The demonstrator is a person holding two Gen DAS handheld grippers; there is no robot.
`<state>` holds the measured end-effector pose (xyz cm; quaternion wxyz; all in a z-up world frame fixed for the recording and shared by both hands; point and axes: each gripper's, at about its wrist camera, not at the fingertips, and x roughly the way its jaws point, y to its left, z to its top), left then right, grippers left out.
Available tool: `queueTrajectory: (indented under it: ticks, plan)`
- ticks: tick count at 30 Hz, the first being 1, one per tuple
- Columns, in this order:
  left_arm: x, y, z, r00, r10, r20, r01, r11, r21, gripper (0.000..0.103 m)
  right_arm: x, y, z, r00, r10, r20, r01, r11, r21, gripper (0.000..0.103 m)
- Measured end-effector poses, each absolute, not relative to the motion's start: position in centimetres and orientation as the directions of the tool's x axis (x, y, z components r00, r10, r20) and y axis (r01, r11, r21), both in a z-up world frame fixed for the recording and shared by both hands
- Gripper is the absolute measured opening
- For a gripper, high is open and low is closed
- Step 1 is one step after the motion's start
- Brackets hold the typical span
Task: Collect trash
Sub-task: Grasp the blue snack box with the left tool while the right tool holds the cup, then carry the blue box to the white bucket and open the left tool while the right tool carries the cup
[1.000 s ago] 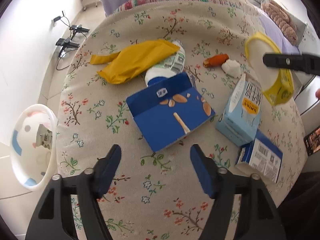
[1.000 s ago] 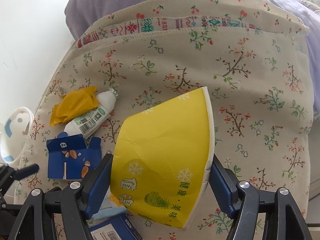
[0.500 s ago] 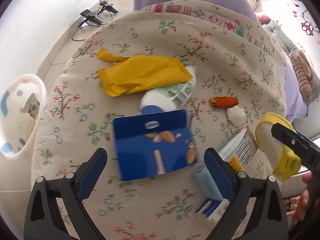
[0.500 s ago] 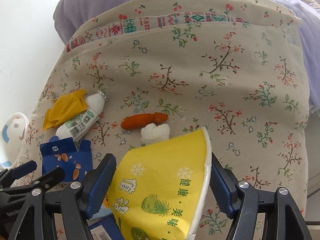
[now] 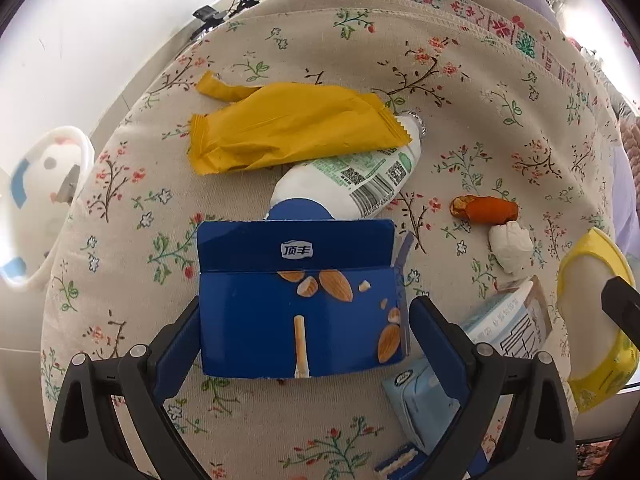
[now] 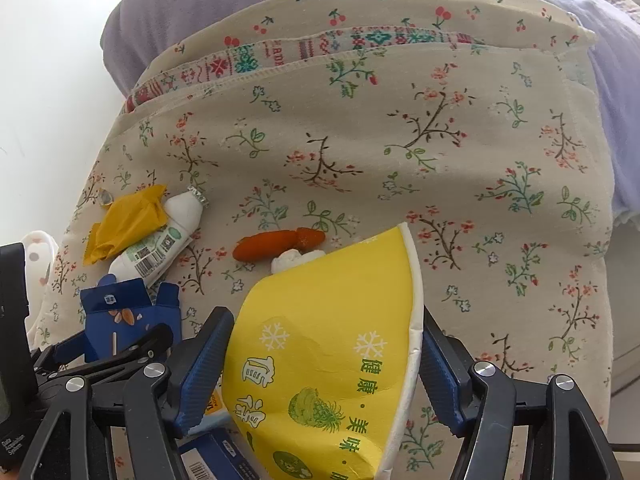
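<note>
My left gripper (image 5: 304, 340) is open, its fingers on either side of a flattened blue snack box (image 5: 300, 300) lying on the floral cloth; whether the pads touch it is unclear. Beyond it lie a white bottle (image 5: 352, 184), a yellow wrapper (image 5: 288, 124), an orange wrapped piece (image 5: 486, 209) and a white tissue ball (image 5: 510, 246). My right gripper (image 6: 324, 368) is shut on a yellow paper bowl (image 6: 332, 344), also seen at the left wrist view's right edge (image 5: 592, 320). The blue box (image 6: 120, 320) and my left gripper show at lower left.
A light blue carton (image 5: 480, 360) and another blue box (image 5: 400, 460) lie by my left gripper's right finger. A white patterned bin (image 5: 36, 208) stands off the cloth's left edge. A lilac cushion (image 6: 240, 0) lies behind the cloth.
My left gripper has moved down and forward until its fingers straddle the blue box. My right gripper has kept hold of the yellow bowl and shifted a little.
</note>
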<state>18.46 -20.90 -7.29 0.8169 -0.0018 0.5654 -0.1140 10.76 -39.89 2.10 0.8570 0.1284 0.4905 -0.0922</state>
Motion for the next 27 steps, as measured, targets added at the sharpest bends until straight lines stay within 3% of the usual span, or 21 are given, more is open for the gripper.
queueTrajectory:
  ticks: [10,17,27]
  plan:
    - [18.2,-22.2,-6.9,0.349,-0.194,-0.917,0.223,0.968,-0.12,0.092,10.7,-39.5,2.0,0.497,-0.037,-0.867,0.291,0.948,0.127,0.075]
    - [18.6,-17.9,-5.5,0.351,-0.225,-0.909,0.194,0.967,-0.164,0.092,11.4,-38.1,2.4,0.514,-0.022,-0.857,0.269,0.953,0.137,0.075]
    - [19.1,-10.7,-2.3,0.448,-0.185,-0.874,0.159,0.979,-0.126,0.092,13.7,-33.6,3.2,0.537,0.023,-0.843,0.206,0.966,0.158,0.075]
